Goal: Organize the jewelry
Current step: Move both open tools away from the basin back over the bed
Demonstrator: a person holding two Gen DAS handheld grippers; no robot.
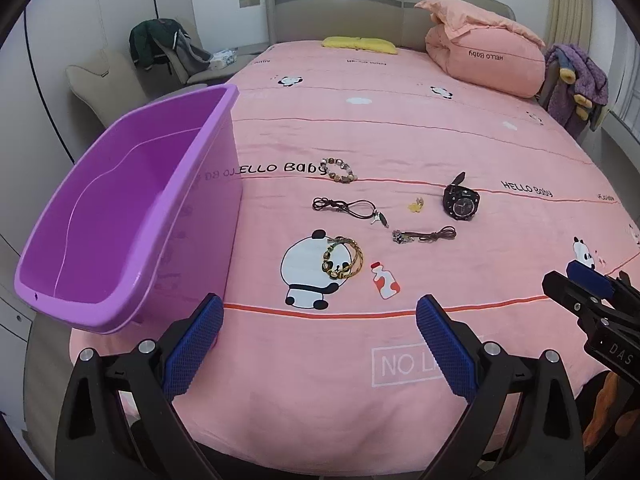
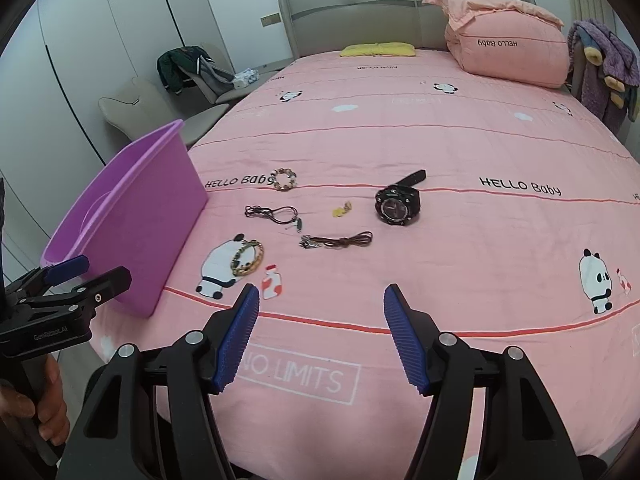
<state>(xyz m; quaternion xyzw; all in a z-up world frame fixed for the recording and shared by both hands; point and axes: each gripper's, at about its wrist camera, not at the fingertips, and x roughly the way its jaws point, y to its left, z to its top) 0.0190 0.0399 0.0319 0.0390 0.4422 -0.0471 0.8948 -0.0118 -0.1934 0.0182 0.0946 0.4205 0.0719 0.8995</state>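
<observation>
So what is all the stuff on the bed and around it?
bin: 1, purple, bed's left edge
beaded bracelet: 1, brown and white, nearest the bin
gold bangles: a small stack, gold, on the printed panda
cord necklaces: 2, dark brown, mid-bed
charm: 1, yellow, beside the watch
watch: 1, black, rightmost
folded quilt: 1, pink, by the headboard
small pillow: 1, yellow, by the headboard
left gripper: jaws open
right gripper: jaws open

The bedsheet [image 2: 440, 152] reads "HELLO Baby" and "NO LIMITS"; the pillow [image 2: 508, 48], "HELLO Baby".
</observation>
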